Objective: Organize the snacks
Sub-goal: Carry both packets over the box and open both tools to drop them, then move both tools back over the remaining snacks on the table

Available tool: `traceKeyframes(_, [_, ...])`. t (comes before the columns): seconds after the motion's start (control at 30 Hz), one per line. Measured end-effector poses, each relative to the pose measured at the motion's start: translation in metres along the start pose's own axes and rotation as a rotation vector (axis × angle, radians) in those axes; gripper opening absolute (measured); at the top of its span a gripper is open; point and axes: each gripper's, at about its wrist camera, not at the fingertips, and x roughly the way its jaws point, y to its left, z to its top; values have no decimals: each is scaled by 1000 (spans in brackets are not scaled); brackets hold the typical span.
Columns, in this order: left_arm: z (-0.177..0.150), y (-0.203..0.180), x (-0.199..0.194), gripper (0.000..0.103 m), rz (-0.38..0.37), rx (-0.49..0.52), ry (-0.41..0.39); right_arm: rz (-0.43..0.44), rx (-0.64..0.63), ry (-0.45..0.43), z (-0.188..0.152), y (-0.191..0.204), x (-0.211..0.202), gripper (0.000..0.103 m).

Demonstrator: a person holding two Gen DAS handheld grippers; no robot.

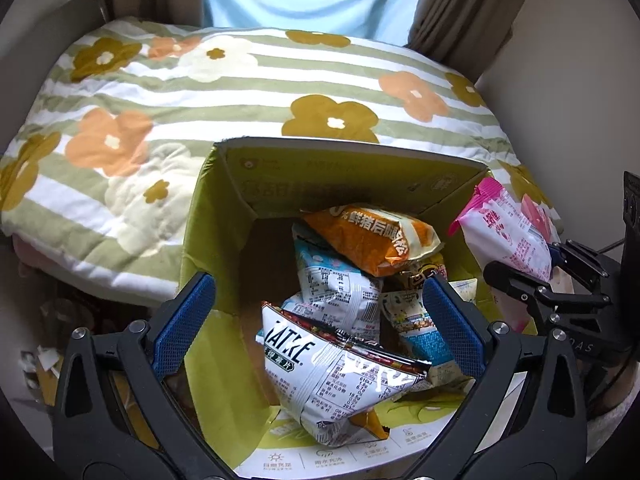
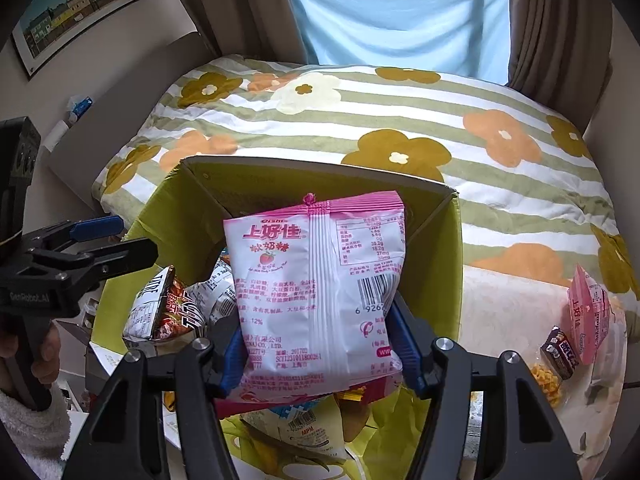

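The left hand-held gripper (image 1: pixel 320 322) hangs wide open over a green cardboard box (image 1: pixel 208 208) of snack bags, a white chip bag (image 1: pixel 324 384) lying between its blue pads (image 1: pixel 184 320), untouched. At right, the right hand-held gripper (image 1: pixel 536 280) holds a pink bag (image 1: pixel 504 236). A flowered quilt (image 1: pixel 240 92) lies beyond.

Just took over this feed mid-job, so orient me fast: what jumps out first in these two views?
The pink and white snack bag fills the right wrist view, clamped in the right gripper above the green cardboard box. In the left wrist view, the left gripper hangs wide open over that box, with a white chip bag lying on the pile of snacks inside. Behind it all spreads a striped, flowered quilt.
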Motion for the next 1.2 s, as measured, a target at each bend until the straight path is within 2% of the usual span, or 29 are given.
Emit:
traceKeyframes(0.17, [-6,1,-7,103,10,0,-16,-11,35,6,6,-4,6,59])
traceKeyframes(0.2, [-7,1,-8,103,11,2,-19,-14,48,5,7,-5,7,62])
traceKeyframes(0.27, [-9,-1,-10,103,18,10,-14,-20,55,-12,7,-7,6,75])
traceKeyframes(0.3, [-11,-2,-11,103,26,12,-16,-22,54,-27,7,-8,4,92])
traceKeyframes(0.33, [-13,-4,-12,103,27,13,-18,-24,52,-44,5,-8,1,101])
traceKeyframes(0.7, [-32,-16,-29,103,13,16,-41,-6,54,-35,-11,-1,-16,102])
traceKeyframes(1.0, [-45,-26,-53,103,-10,23,-74,8,69,-77,-22,0,-44,102])
traceKeyframes(1.2, [-51,-43,-63,103,-25,48,-84,-26,81,-100,-36,-7,-67,102])
